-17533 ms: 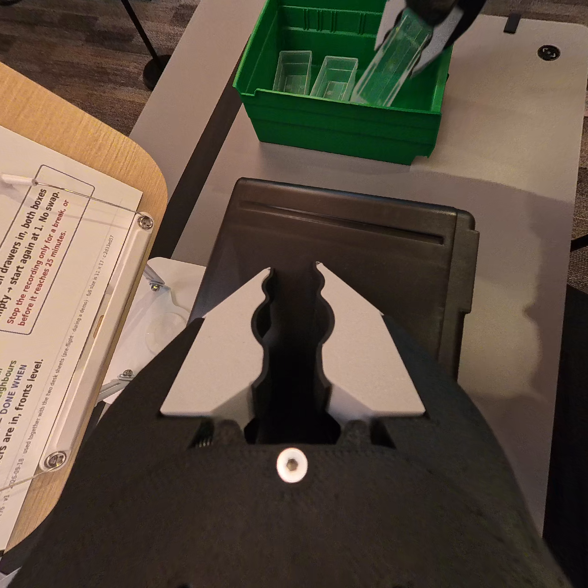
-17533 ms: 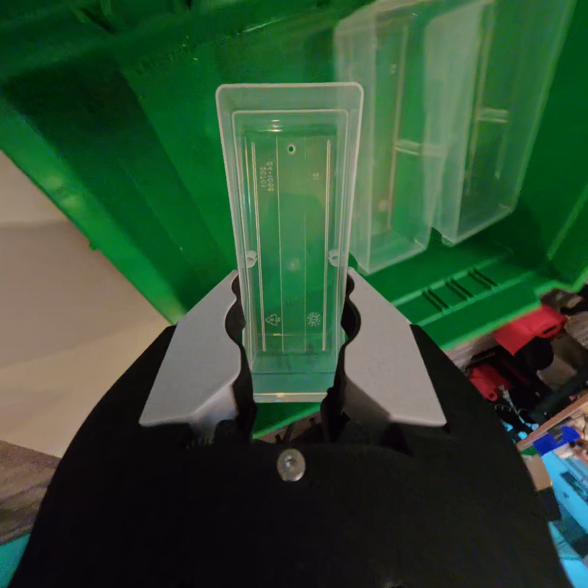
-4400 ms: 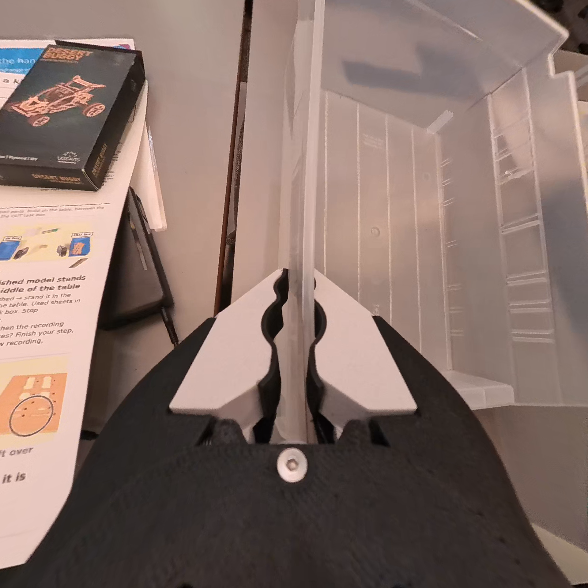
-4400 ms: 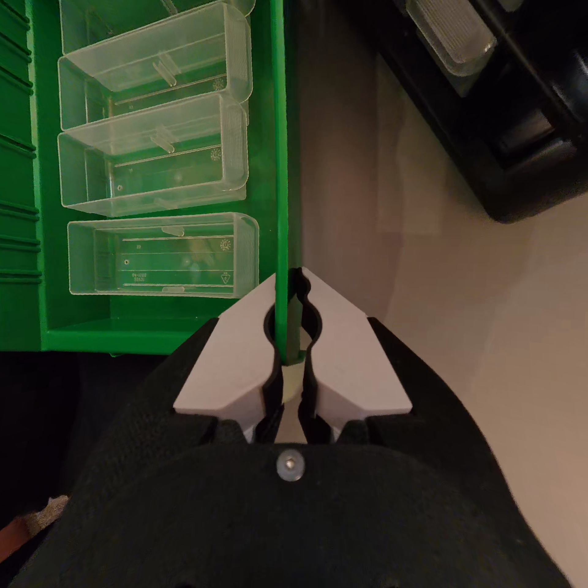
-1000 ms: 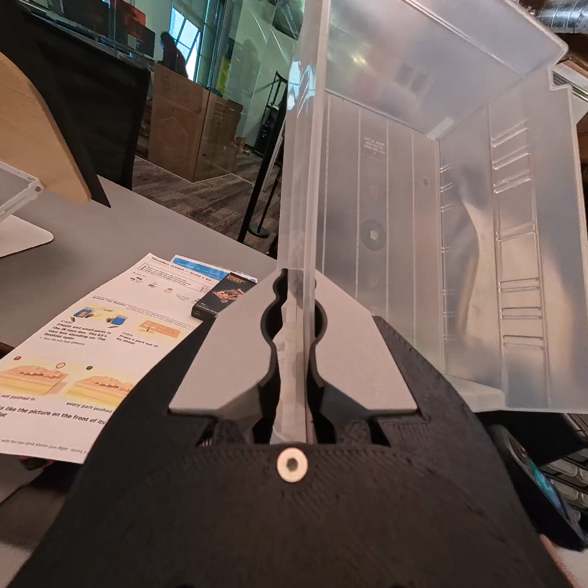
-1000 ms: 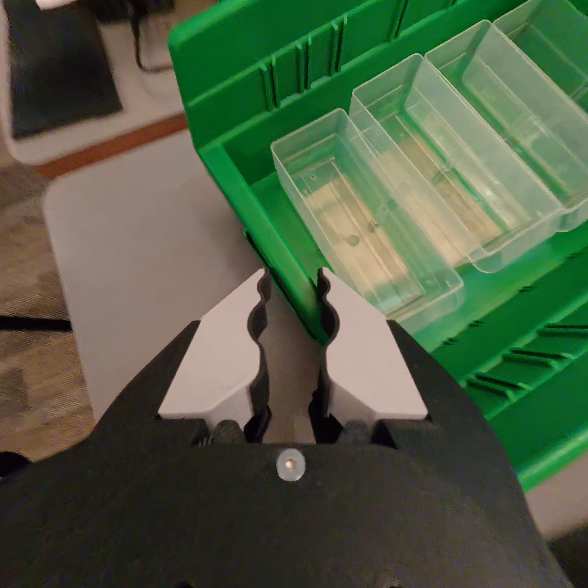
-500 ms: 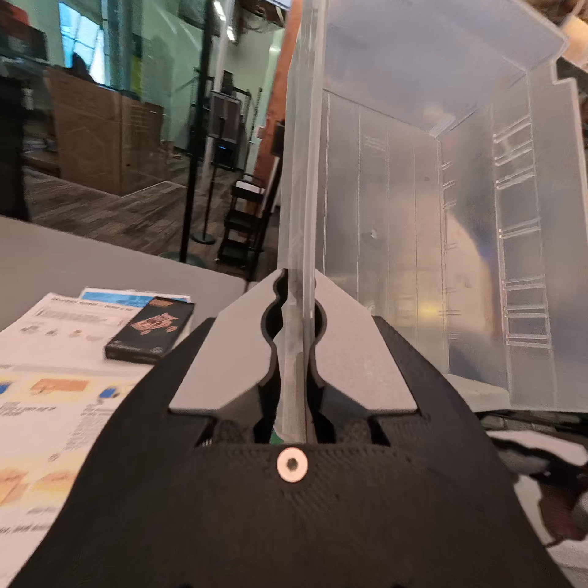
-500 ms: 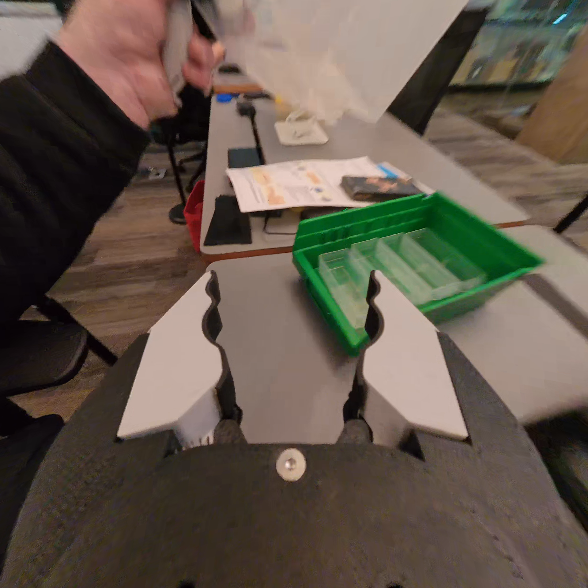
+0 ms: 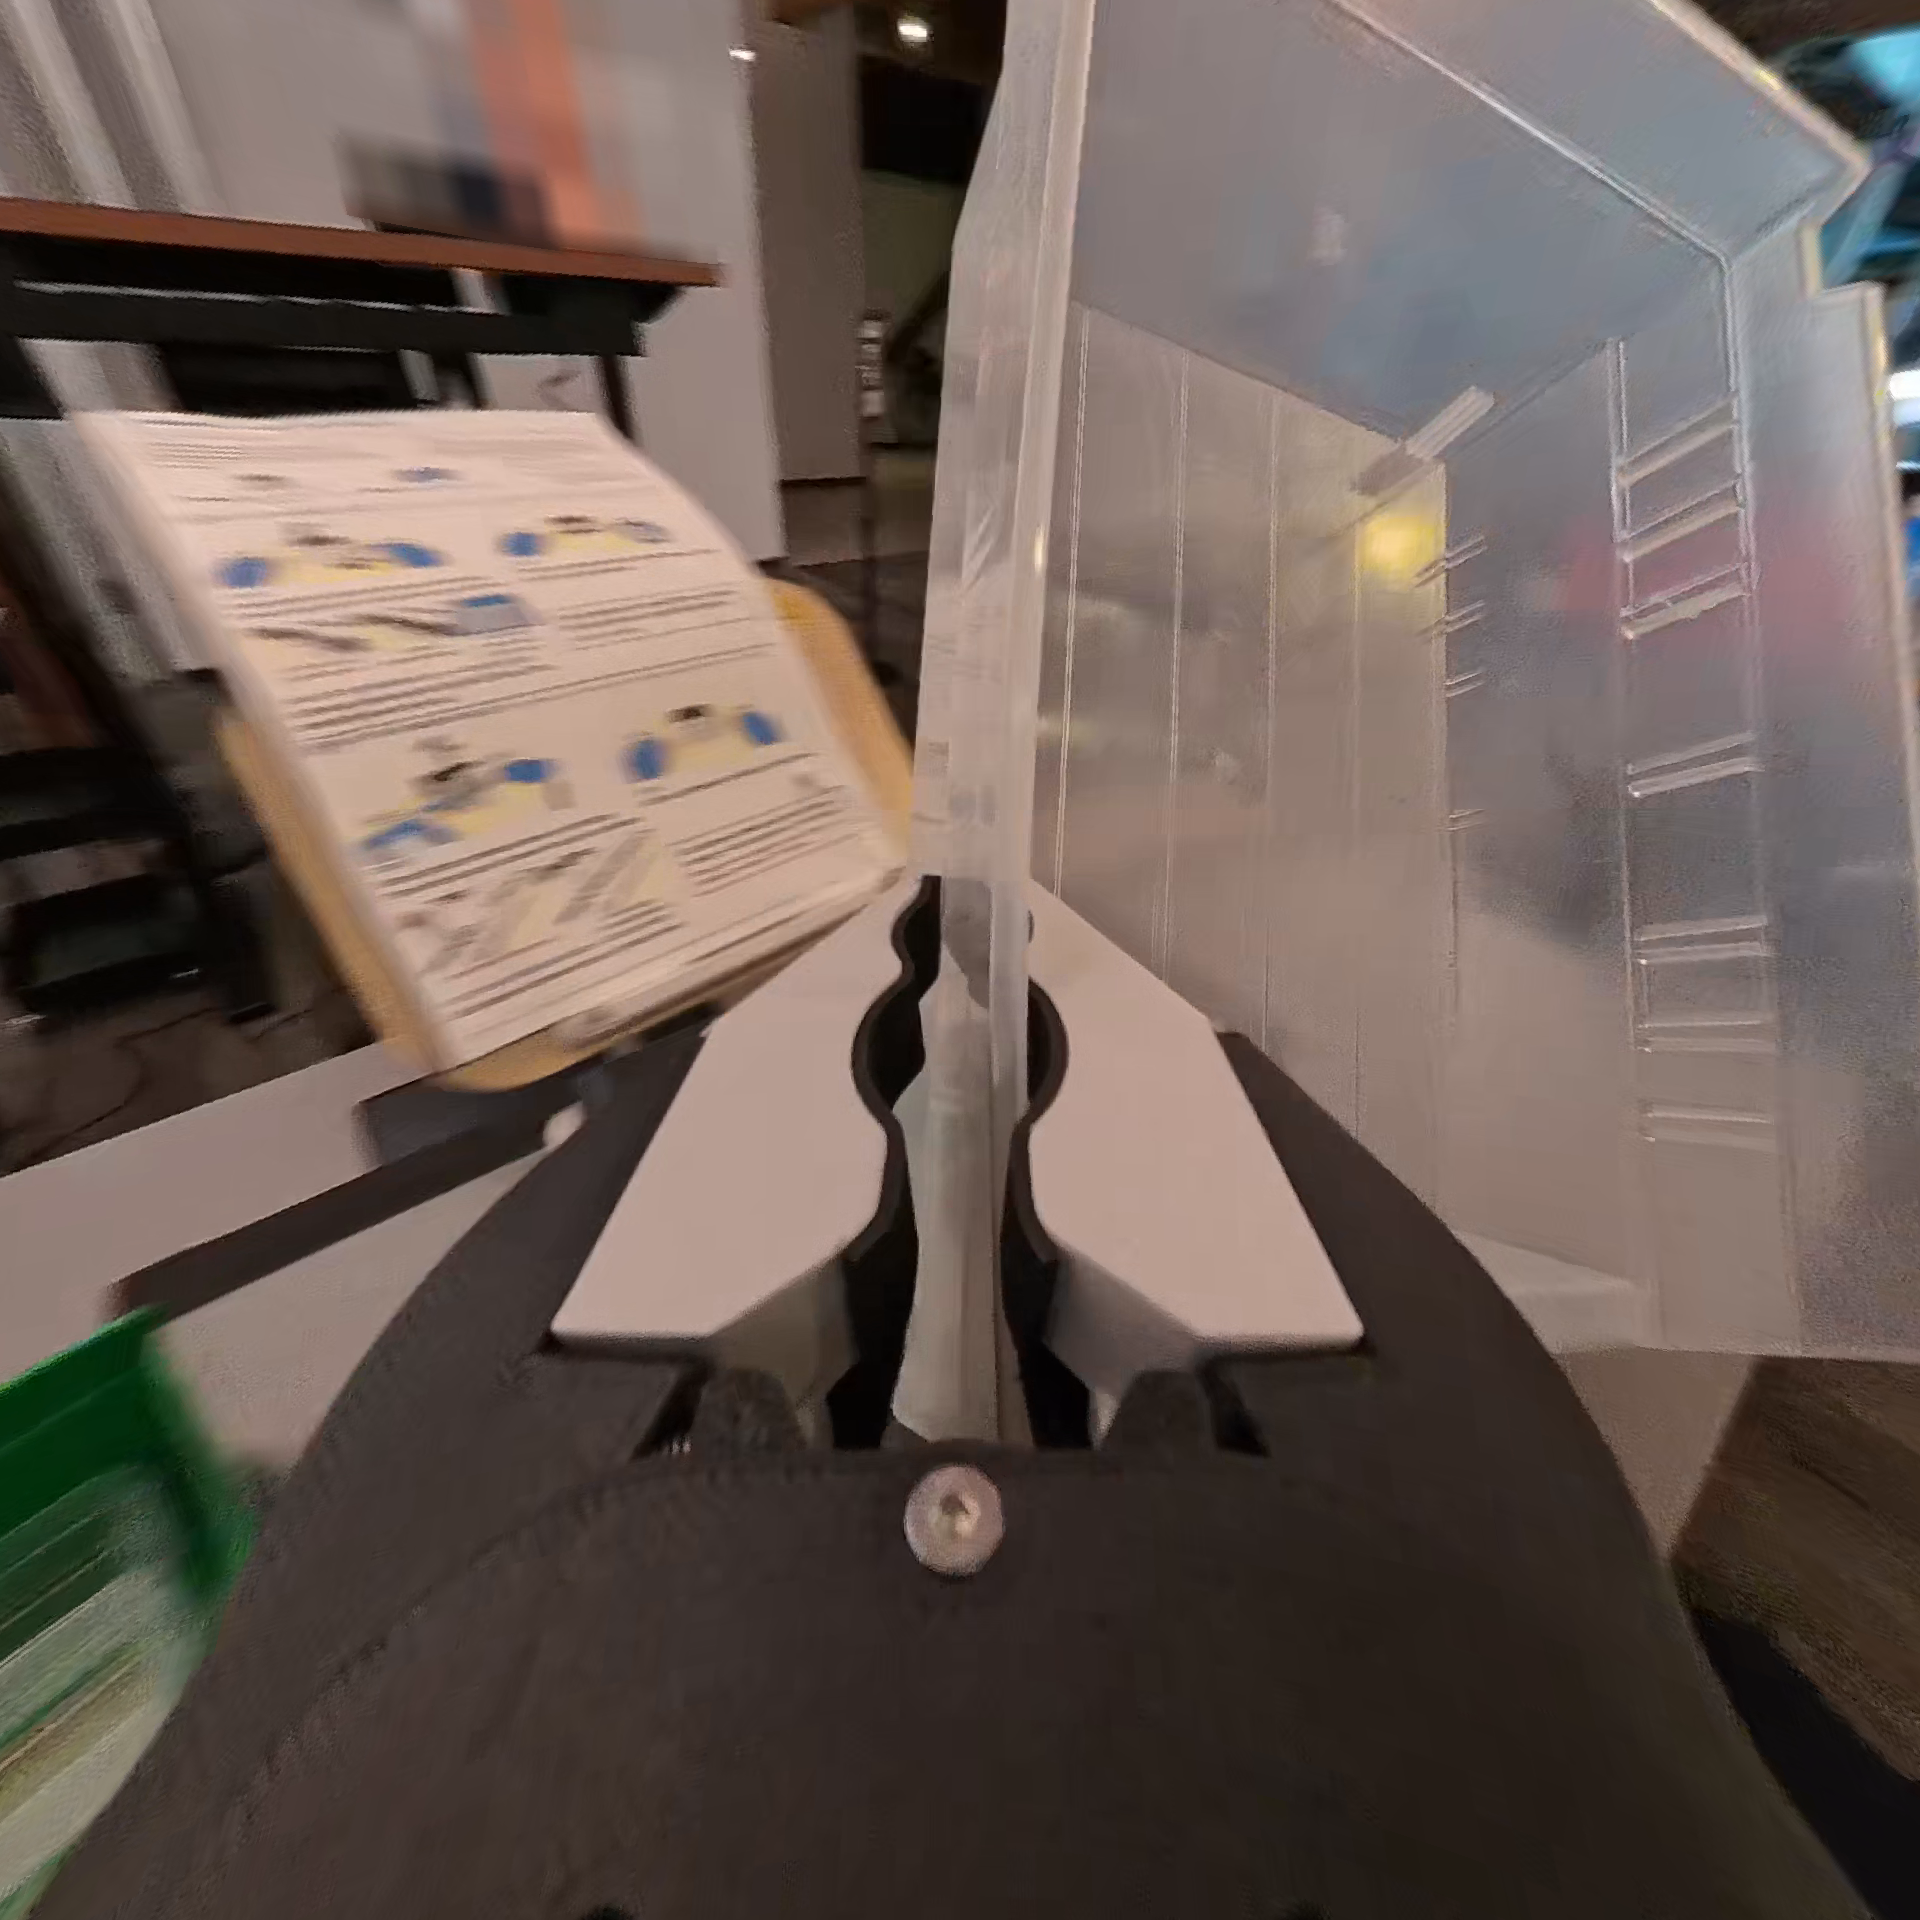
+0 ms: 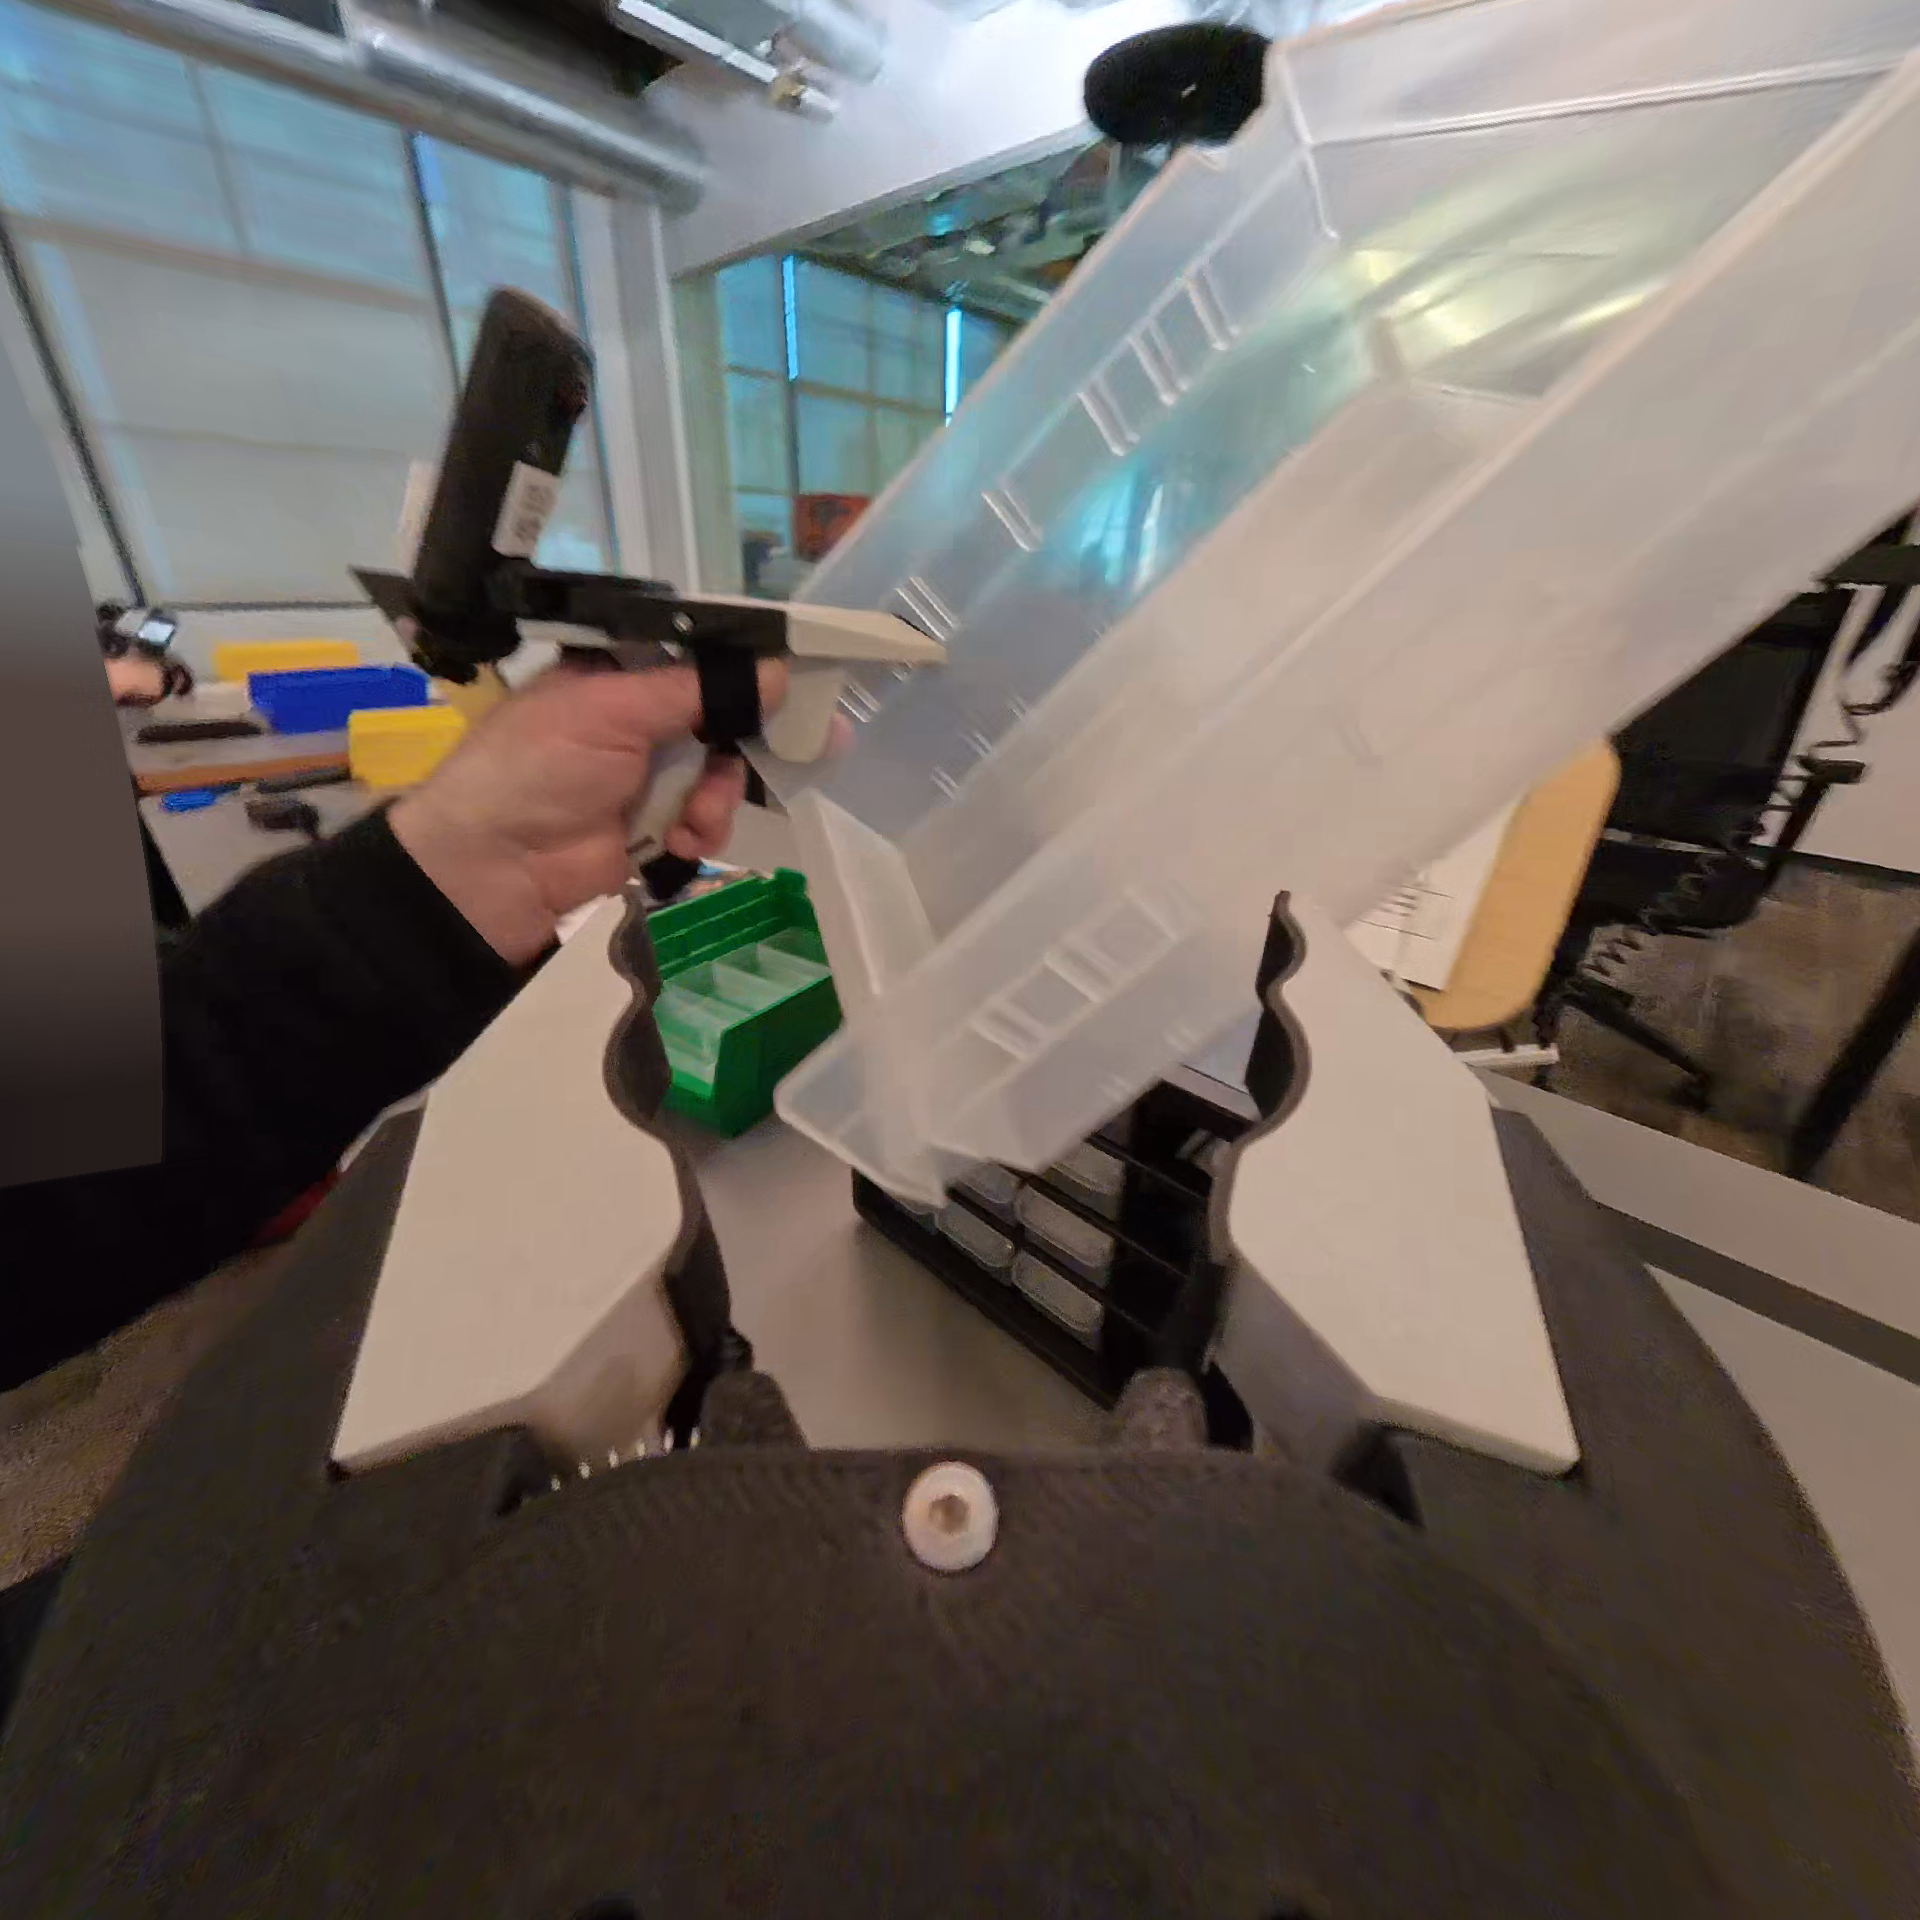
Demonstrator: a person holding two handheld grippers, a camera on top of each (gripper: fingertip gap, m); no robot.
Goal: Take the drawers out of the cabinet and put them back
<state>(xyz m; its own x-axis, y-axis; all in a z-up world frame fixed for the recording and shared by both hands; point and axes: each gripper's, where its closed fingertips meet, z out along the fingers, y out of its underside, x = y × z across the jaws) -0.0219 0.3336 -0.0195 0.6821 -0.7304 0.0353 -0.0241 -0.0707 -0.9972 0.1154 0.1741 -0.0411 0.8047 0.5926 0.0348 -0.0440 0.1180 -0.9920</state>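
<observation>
Left gripper (image 9: 961, 1039): jaws pressed together on one side wall of a large translucent bin (image 9: 1455, 727), the wall running edge-on between them. In the right wrist view the same gripper (image 10: 914, 649), held in a person's hand (image 10: 582, 790), carries the bin clear of the table, tilted, long axis running from lower left to upper right, low corner hanging just above the cabinet (image 10: 1049, 1247).

Right gripper (image 10: 951, 997): jaws wide apart, holding nothing. The low end of the bin lies directly ahead of it, between the lines of its fingers but beyond the tips; no contact is visible.

The cabinet, black, stands on the grey table (image 10: 1714, 1226) ahead of the right gripper, below the bin. Clear drawers (image 10: 1049, 1226) show in its front slots; how many slots are filled cannot be told.

Further clear drawers (image 10: 748, 987) lie side by side in a green tray (image 10: 748, 1060), left of the cabinet and behind the bin's low corner. Their long axes and facing cannot be resolved here.

Judgement: the right gripper is the free one and the nearer to both cabinet and tray; the raised bin stands between it and the tray.

Left wrist view is motion-blurred; a printed sheet (image 9: 499, 707) on a stand shows left of the bin.
</observation>
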